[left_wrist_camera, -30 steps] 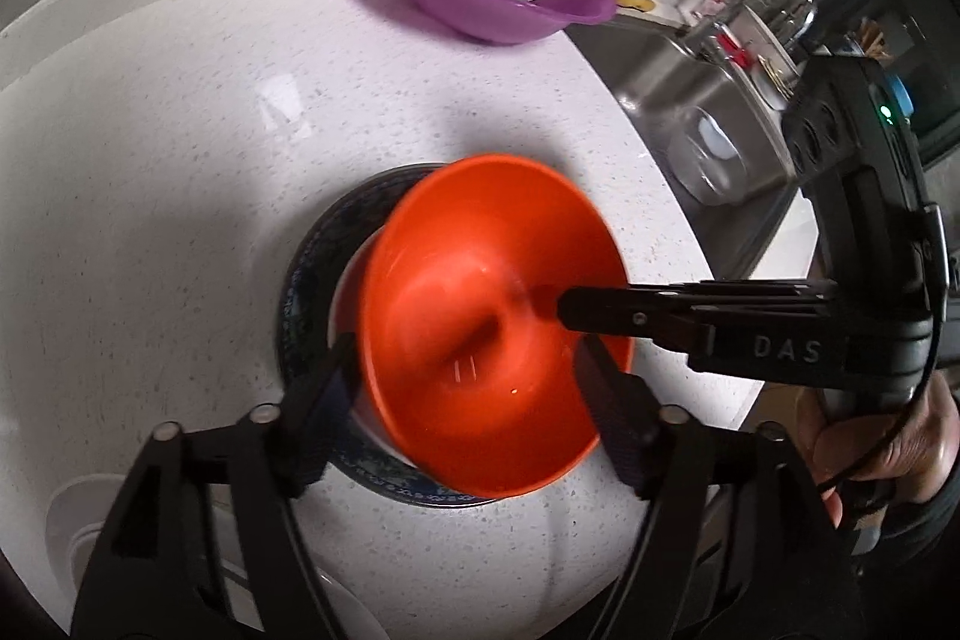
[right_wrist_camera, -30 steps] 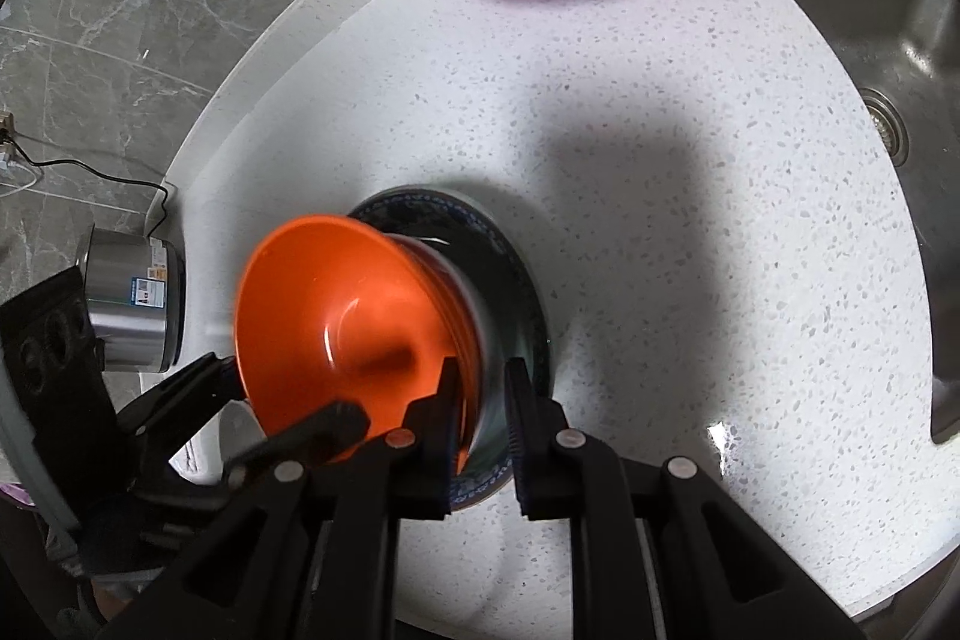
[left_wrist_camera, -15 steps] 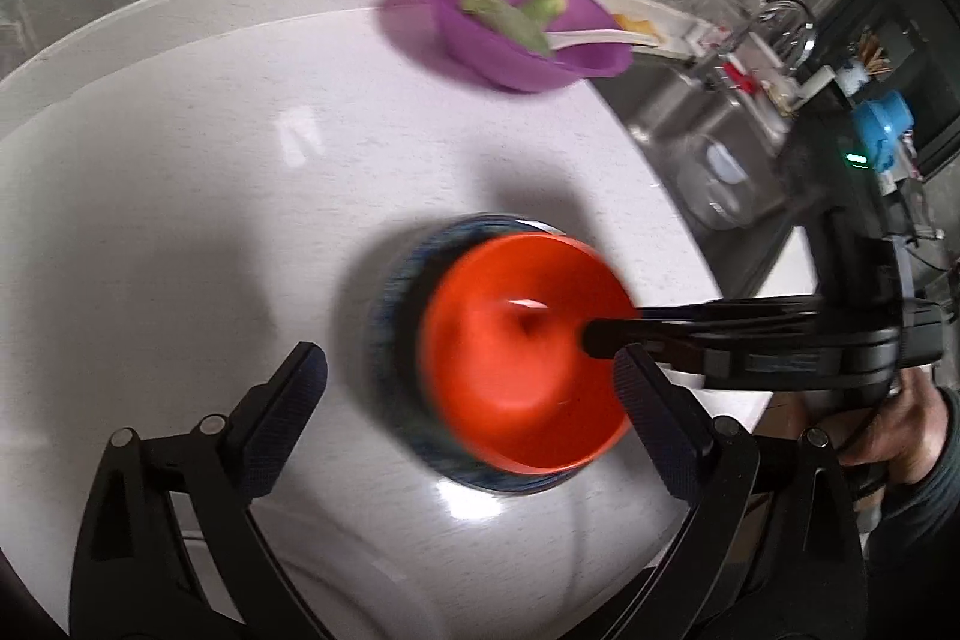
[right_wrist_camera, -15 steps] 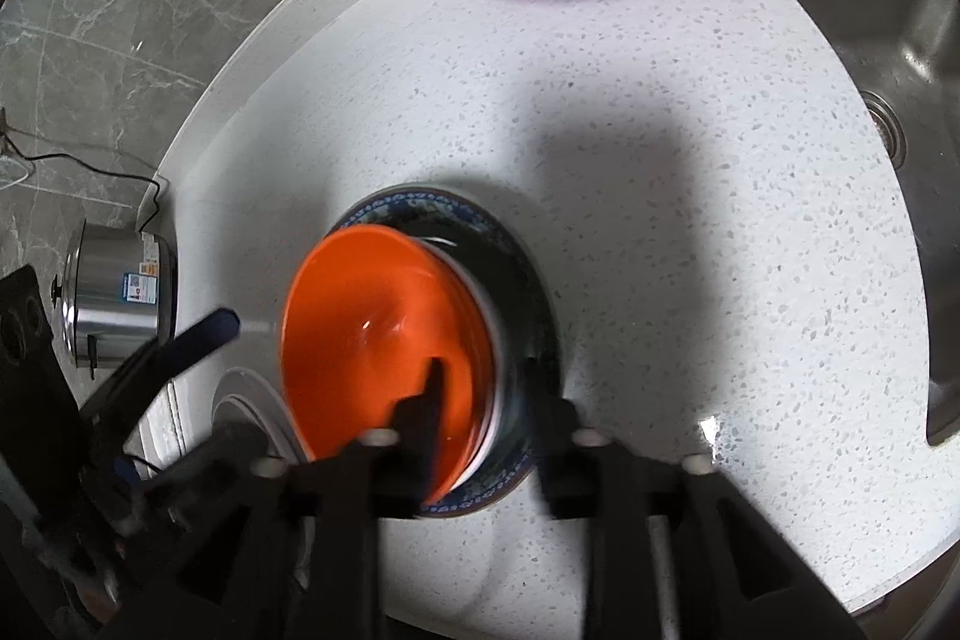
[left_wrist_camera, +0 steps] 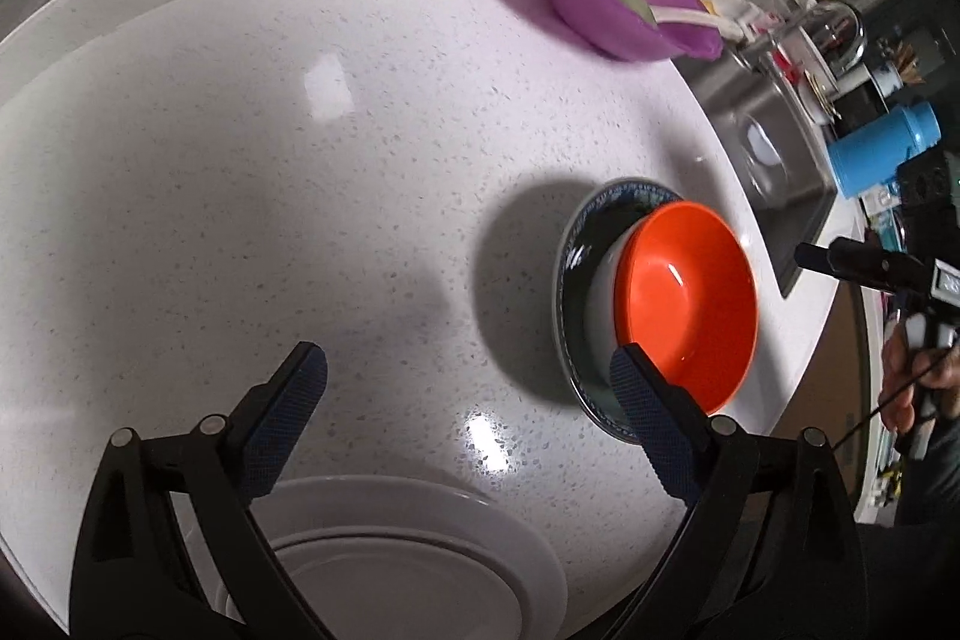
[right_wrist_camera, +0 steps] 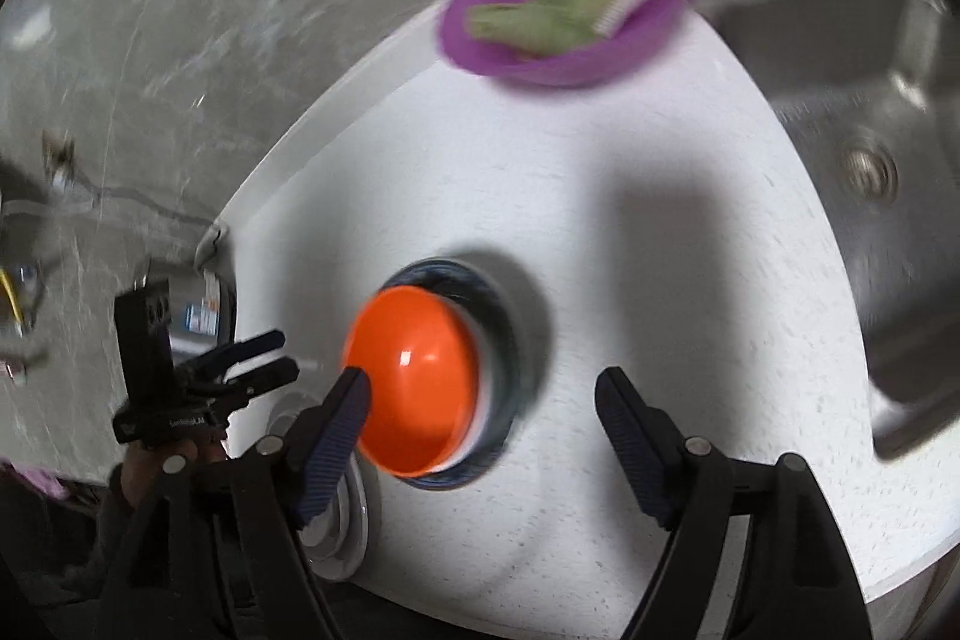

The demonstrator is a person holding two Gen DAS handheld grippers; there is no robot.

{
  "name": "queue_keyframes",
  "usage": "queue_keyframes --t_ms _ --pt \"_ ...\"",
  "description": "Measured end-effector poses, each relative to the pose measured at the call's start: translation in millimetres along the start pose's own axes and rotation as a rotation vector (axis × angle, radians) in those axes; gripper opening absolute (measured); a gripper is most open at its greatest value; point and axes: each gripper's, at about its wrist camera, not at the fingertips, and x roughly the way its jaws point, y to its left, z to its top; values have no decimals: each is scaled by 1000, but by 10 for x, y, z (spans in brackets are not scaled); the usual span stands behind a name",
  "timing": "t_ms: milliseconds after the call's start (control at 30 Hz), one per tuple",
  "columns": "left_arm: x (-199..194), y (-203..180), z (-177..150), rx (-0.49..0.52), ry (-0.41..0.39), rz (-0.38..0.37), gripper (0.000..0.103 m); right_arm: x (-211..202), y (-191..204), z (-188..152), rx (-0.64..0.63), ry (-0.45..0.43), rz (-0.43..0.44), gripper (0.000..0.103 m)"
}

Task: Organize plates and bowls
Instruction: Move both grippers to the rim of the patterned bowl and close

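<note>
An orange bowl [left_wrist_camera: 687, 304] sits nested in a white bowl [left_wrist_camera: 602, 304] on a dark patterned plate [left_wrist_camera: 575, 274] on the white counter; the stack also shows in the right wrist view [right_wrist_camera: 414, 379]. My left gripper [left_wrist_camera: 465, 421] is open and empty, left of the stack and above a white plate [left_wrist_camera: 414, 562]. My right gripper [right_wrist_camera: 480, 415] is open and empty, pulled back above the stack; it appears in the left wrist view [left_wrist_camera: 864, 268].
A purple bowl [left_wrist_camera: 618, 7] with green vegetable pieces and a white utensil stands at the counter's far side. A steel sink [right_wrist_camera: 870, 172] lies to the right. Bottles and a blue container [left_wrist_camera: 882, 148] stand beyond it. A steel pot [right_wrist_camera: 198, 316] is at the left.
My right gripper has let go of the orange bowl, opened and pulled back. My left gripper has moved left and back from the stack. The orange bowl now rests in the white bowl.
</note>
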Motion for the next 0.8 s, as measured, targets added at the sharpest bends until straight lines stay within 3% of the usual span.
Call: queue_keyframes --t_ms 133,267,433,567,800 --pt "168 -155 2 53 14 -1 95 143 -253 -112 84 20 40 79" --pt "333 -208 26 69 30 37 95 299 -253 -195 48 55 25 73" --pt "440 -155 34 41 47 43 80 404 -270 -187 49 69 22 63" --pt "525 -133 47 31 59 19 79 496 -251 -164 46 91 21 61" --pt "646 -171 75 31 76 9 69 650 -230 -122 30 137 43 50"
